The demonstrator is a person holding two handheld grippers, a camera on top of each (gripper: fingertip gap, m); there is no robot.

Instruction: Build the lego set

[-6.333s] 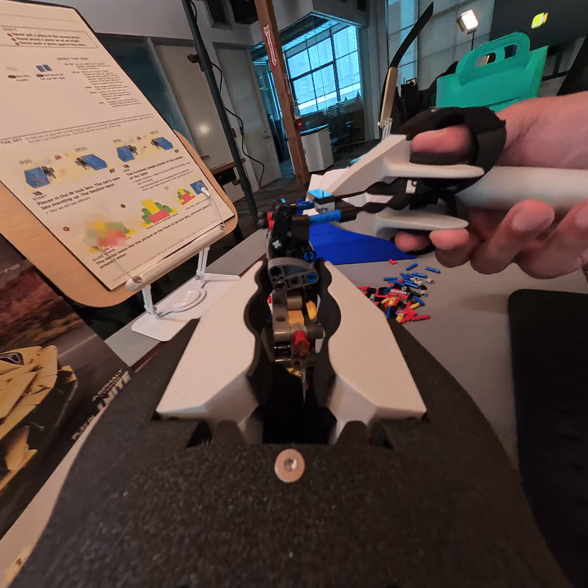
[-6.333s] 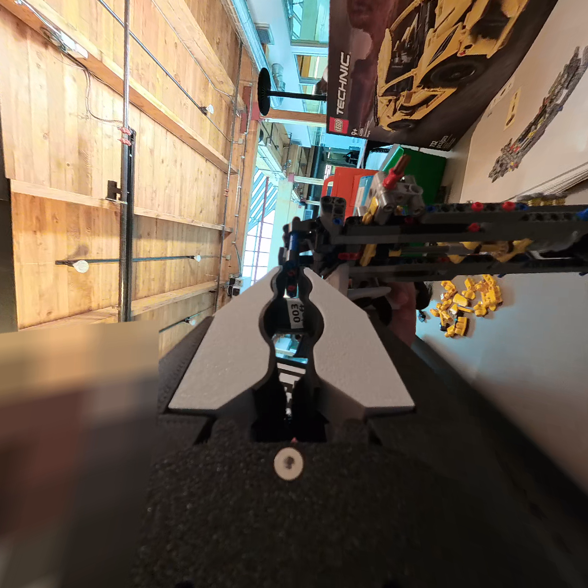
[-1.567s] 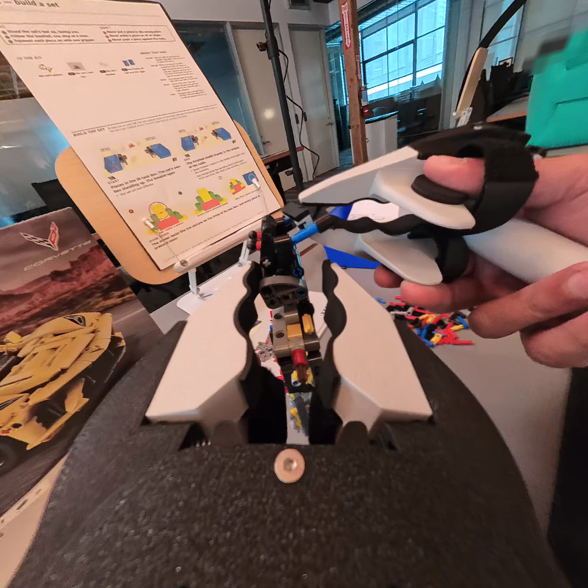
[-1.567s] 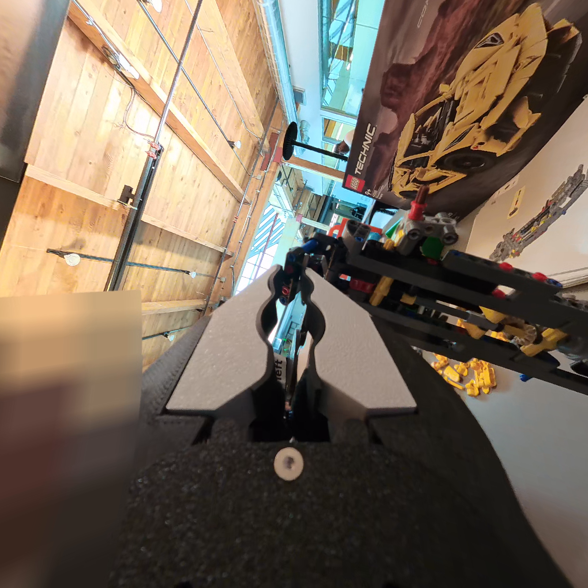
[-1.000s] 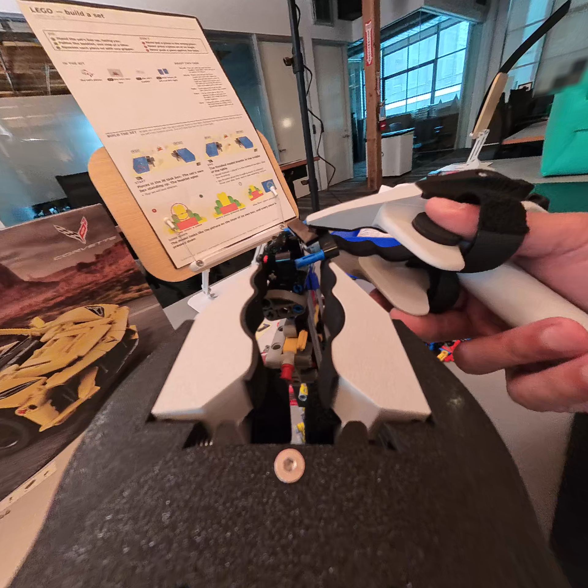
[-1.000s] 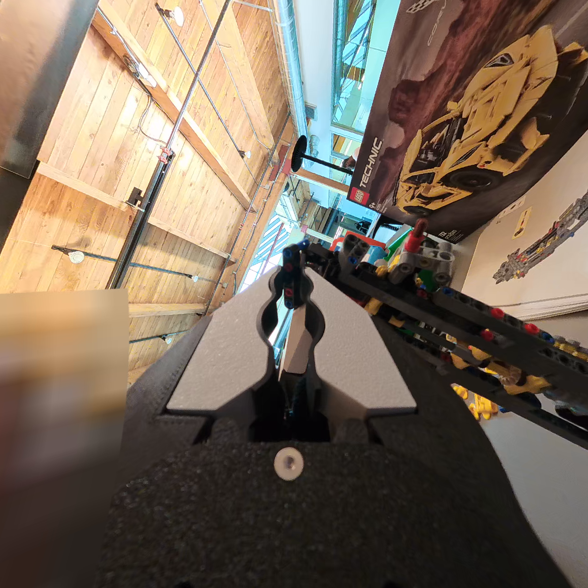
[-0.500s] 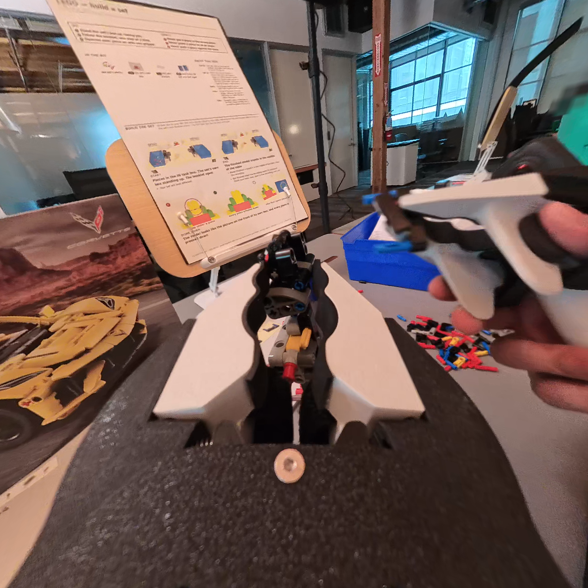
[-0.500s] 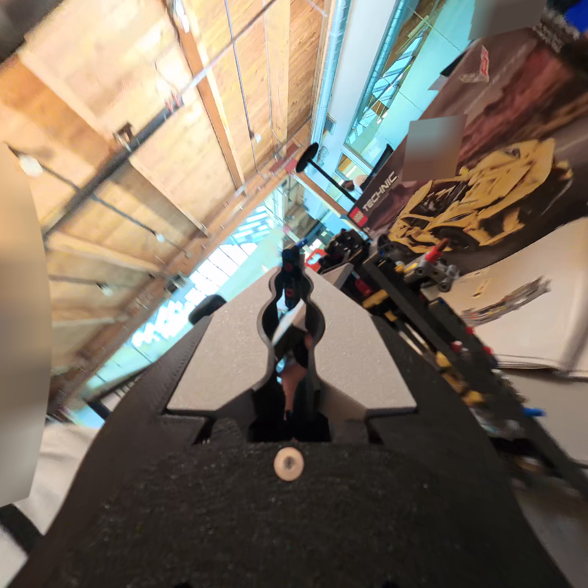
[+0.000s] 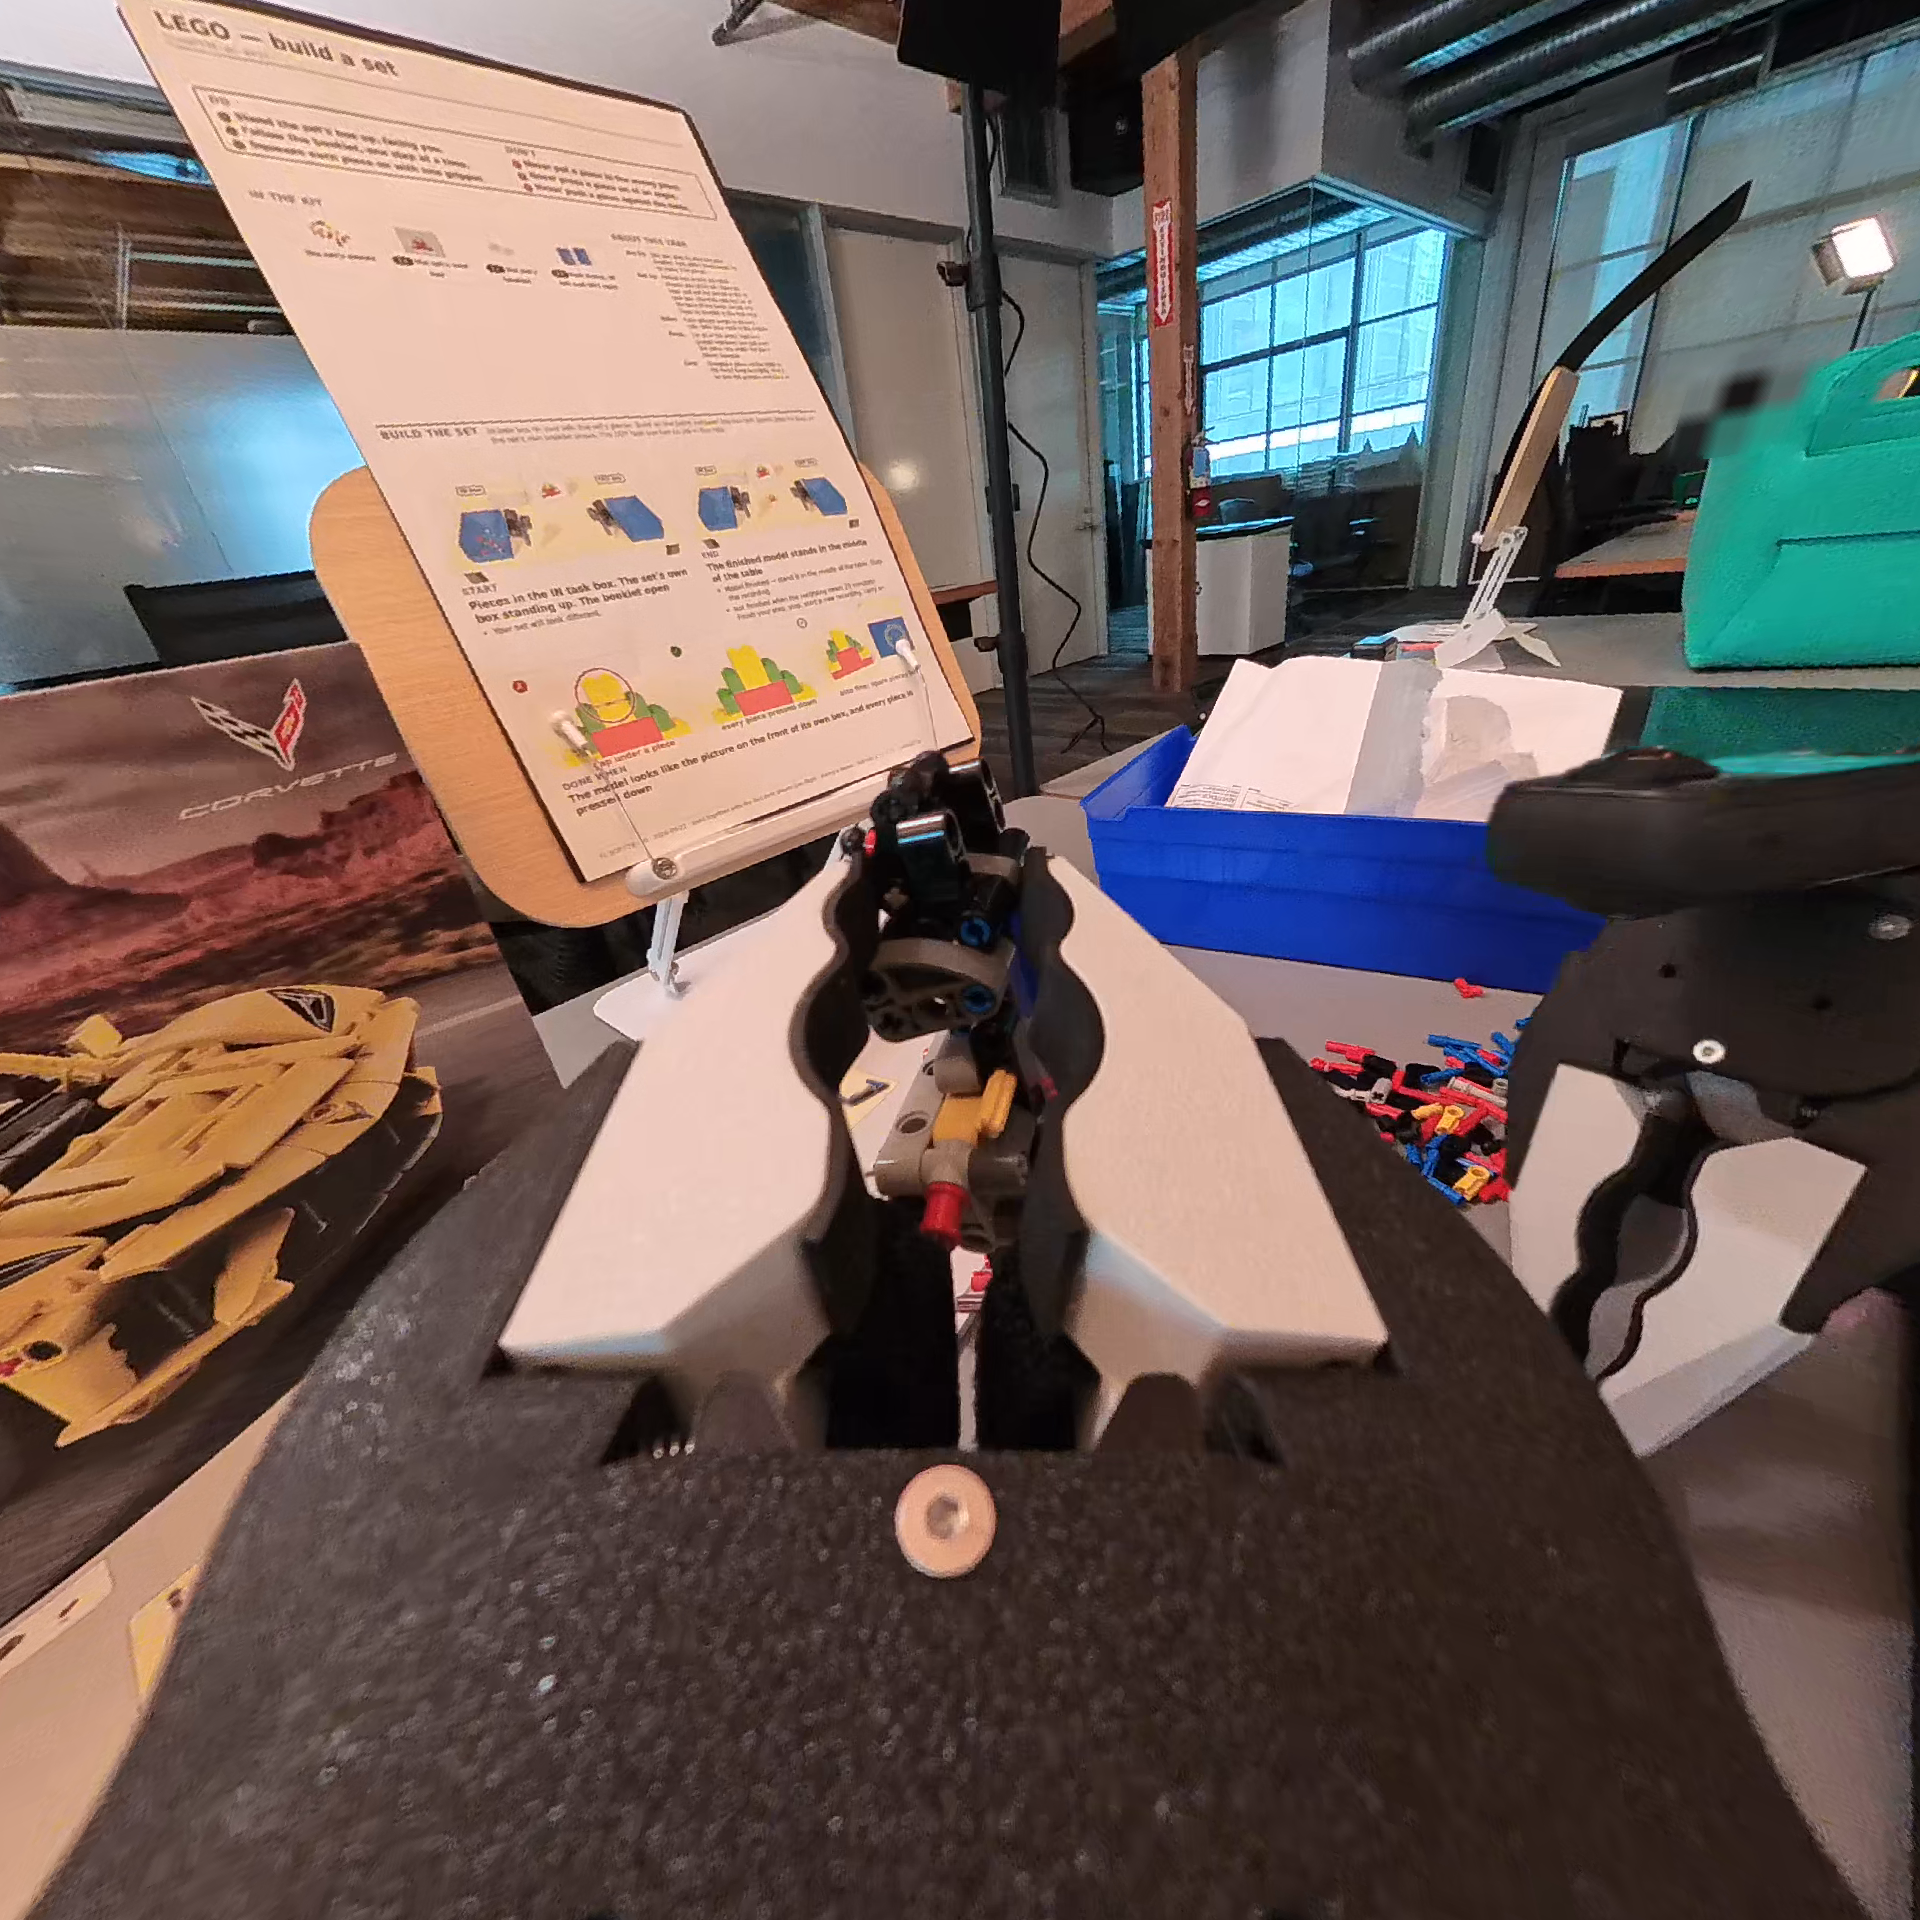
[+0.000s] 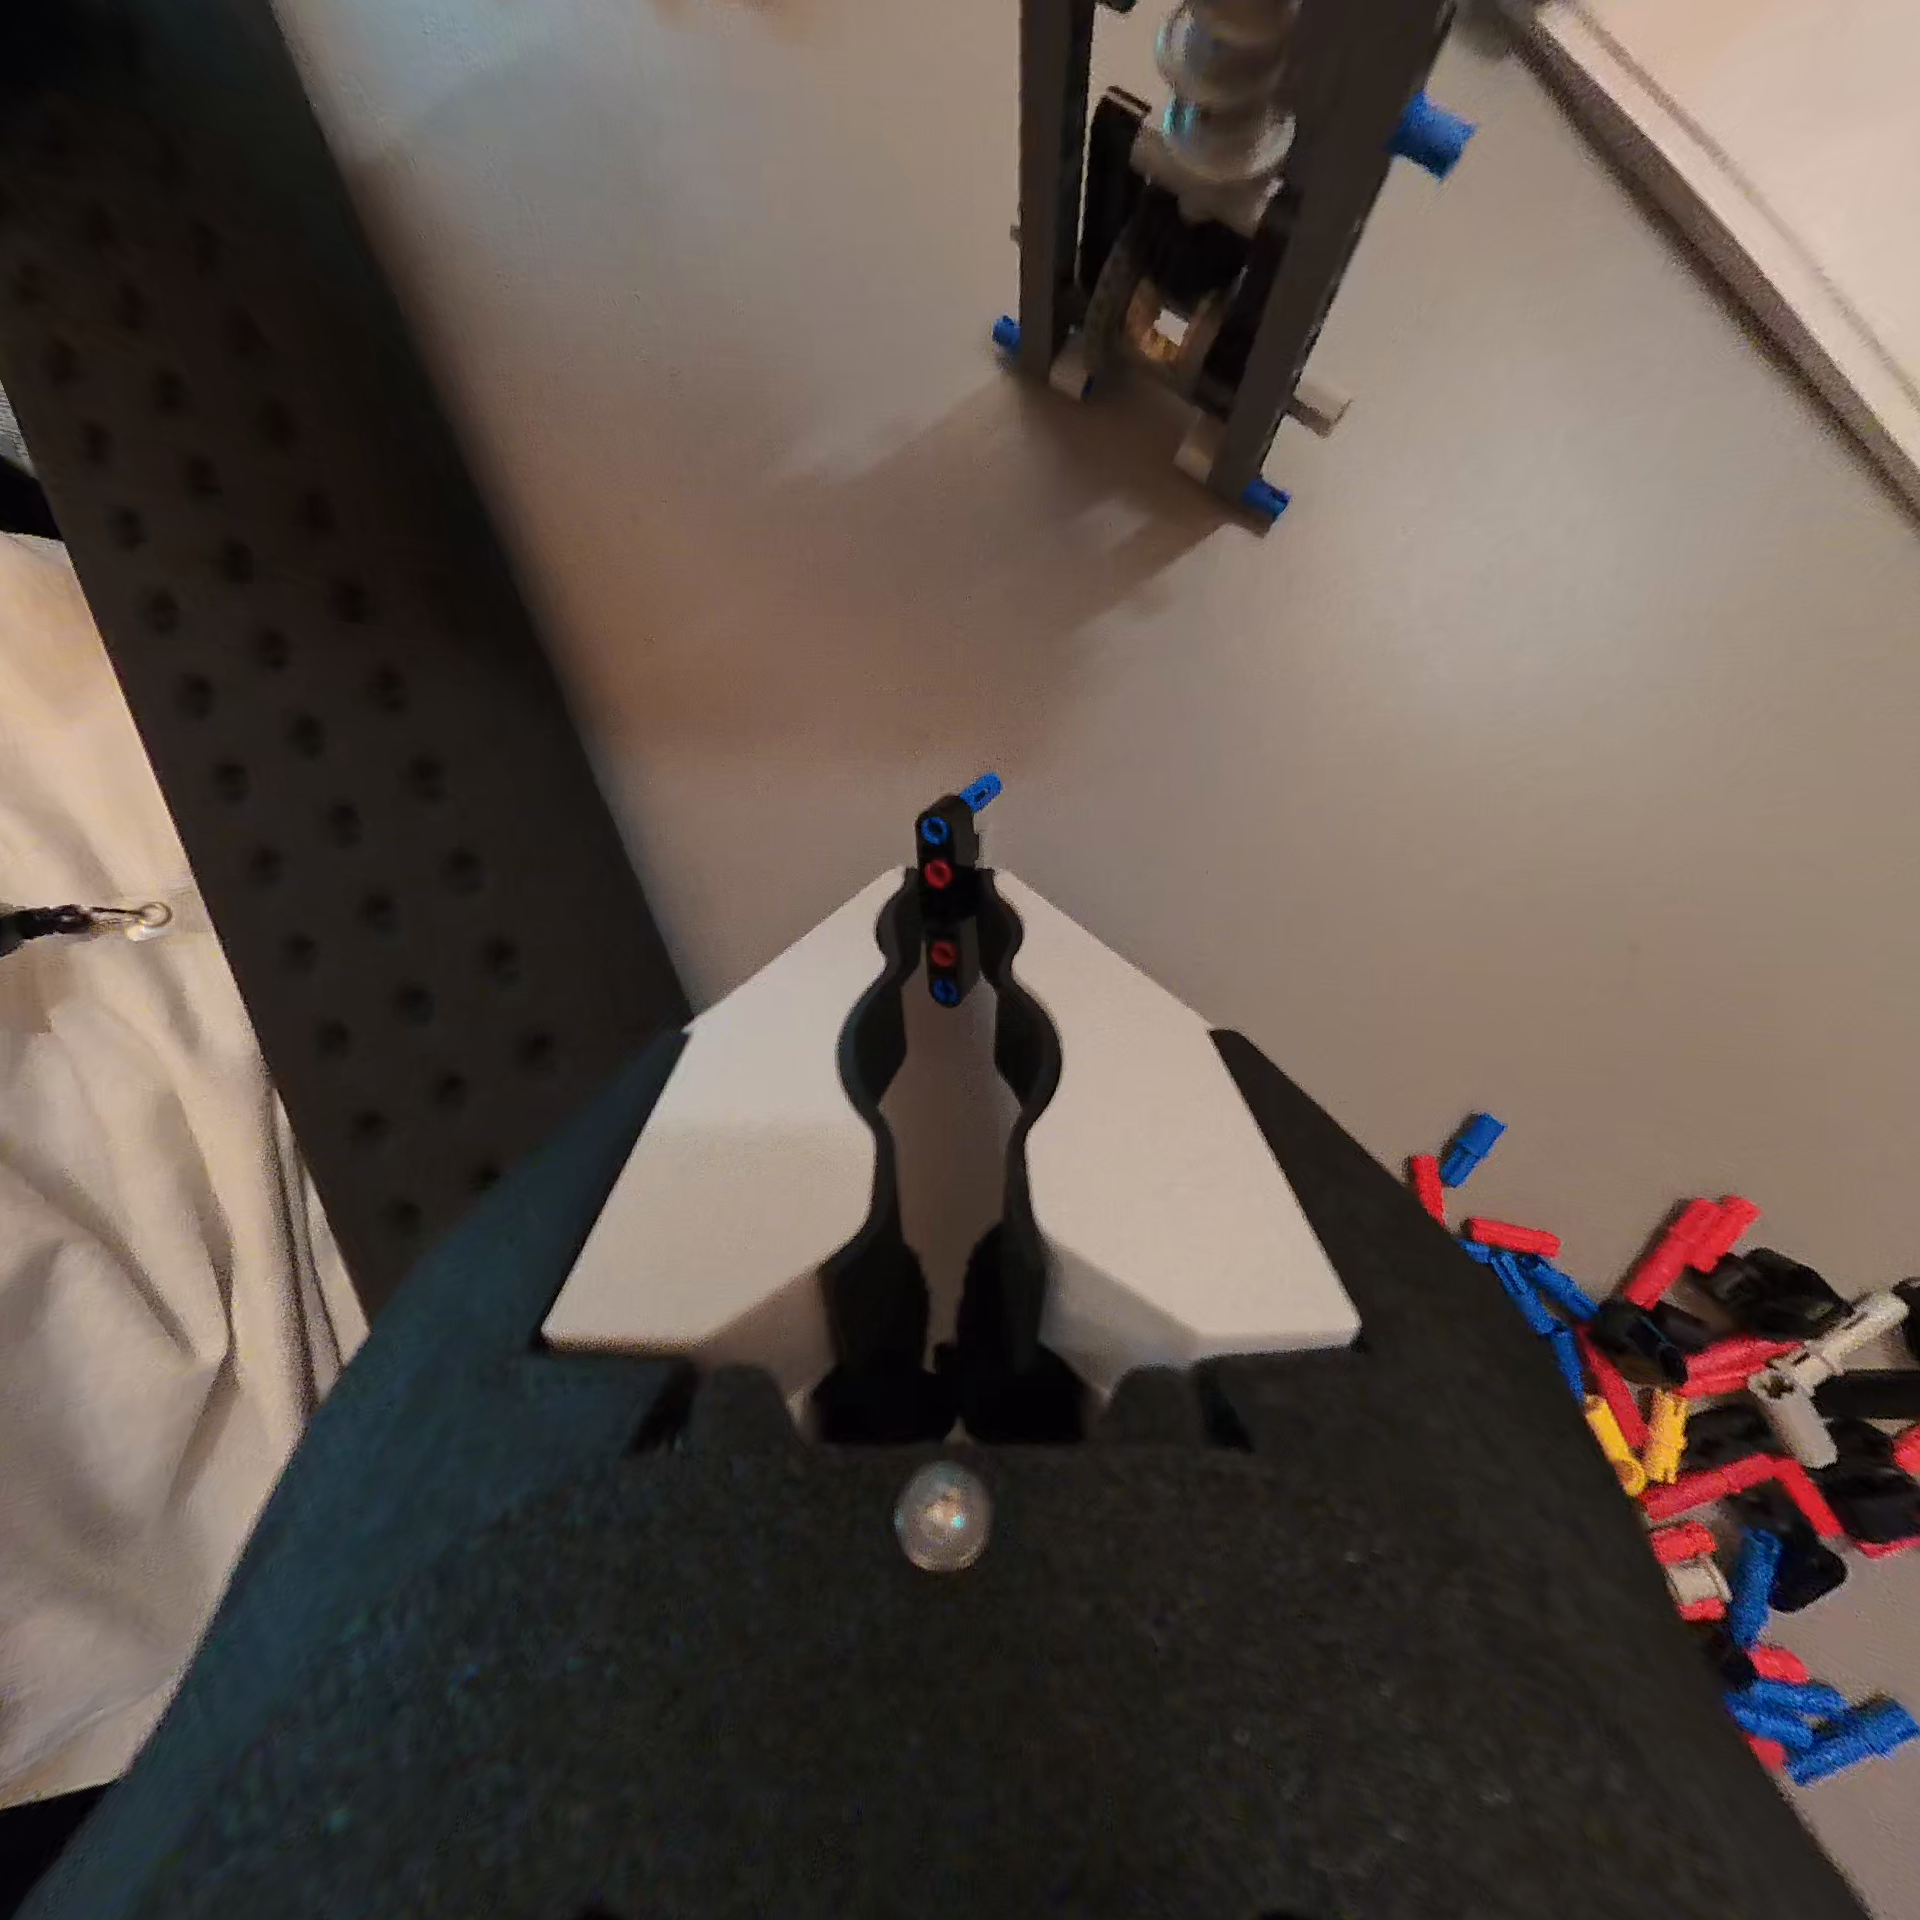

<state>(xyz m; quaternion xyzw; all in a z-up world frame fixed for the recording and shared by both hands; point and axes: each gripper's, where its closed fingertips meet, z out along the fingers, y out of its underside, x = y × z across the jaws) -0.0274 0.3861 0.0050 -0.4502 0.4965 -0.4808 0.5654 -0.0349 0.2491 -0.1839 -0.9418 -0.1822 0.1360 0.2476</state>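
Writing covers the sheet (image 9: 582,457) clipped to the wooden stand (image 9: 436,727) and the set's box (image 9: 208,987) at left, which carries a crest and a yellow car; none of it is repeated here. A printed booklet (image 9: 1392,738) stands in the blue bin (image 9: 1320,894), its lower part hidden by the bin's wall.

The left gripper (image 9: 940,1049) has its jaws clamped on the chassis (image 9: 951,997), a black, grey and yellow build held off the counter (image 9: 1351,1013). In the left wrist view its long axis runs along the fingers, away from the camera and slightly upward, so only the near end with a red pin shows clearly; the rest is foreshortened. In the right wrist view the other end of the chassis (image 10: 1174,239) hangs over the counter, cut off by the top edge and blurred.

The right gripper (image 10: 948,914) has its jaws pinched on a short black beam (image 10: 945,904) with red and blue pins. The beam stands lengthwise between the fingertips, its far end poking out past them, a blue pin angled off to the right. This gripper points down at the counter; from the left wrist view it is at the right edge, partly out of frame.

Loose pins (image 10: 1704,1403) in red, blue, black and yellow lie heaped on the counter to the right, some cut off by the frame. A dark perforated mat (image 10: 260,582) borders the counter on the left.
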